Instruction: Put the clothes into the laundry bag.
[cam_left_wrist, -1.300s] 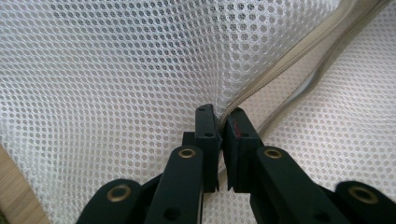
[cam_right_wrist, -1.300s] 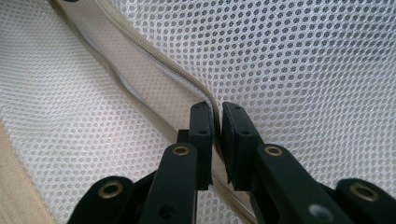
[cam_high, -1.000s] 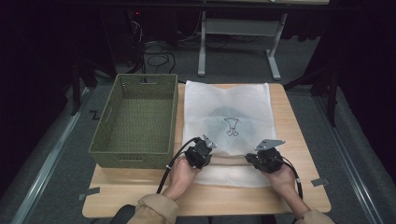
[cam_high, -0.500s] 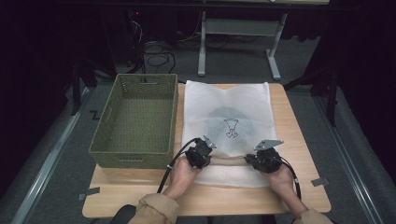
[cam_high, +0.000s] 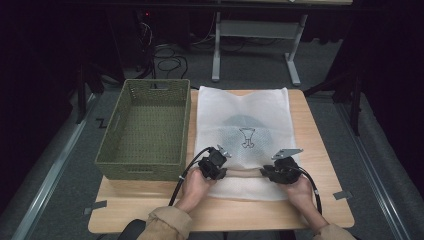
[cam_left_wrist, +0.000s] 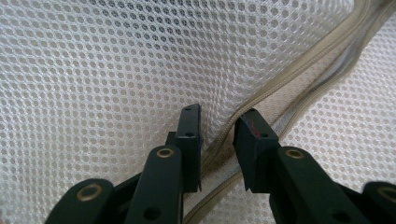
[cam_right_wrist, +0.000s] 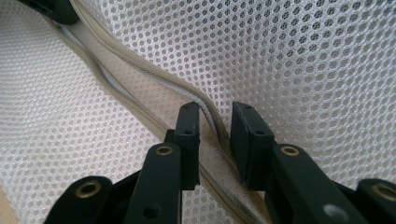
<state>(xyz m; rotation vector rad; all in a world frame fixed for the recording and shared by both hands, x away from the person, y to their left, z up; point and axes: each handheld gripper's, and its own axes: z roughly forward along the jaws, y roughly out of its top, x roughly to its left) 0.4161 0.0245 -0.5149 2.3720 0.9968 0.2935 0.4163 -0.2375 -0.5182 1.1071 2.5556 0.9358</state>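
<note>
2 hand-held grippers, left and right, each straddle the mesh bag's zipper, jaws spread, apparently to open it.

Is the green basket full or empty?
Empty. From the high view, the green basket shows only its bare woven floor and walls; nothing lies inside. The white mesh bag lies beside it on the table.

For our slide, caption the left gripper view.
Left claw straddling the beige zipper of a white mesh bag.
</note>
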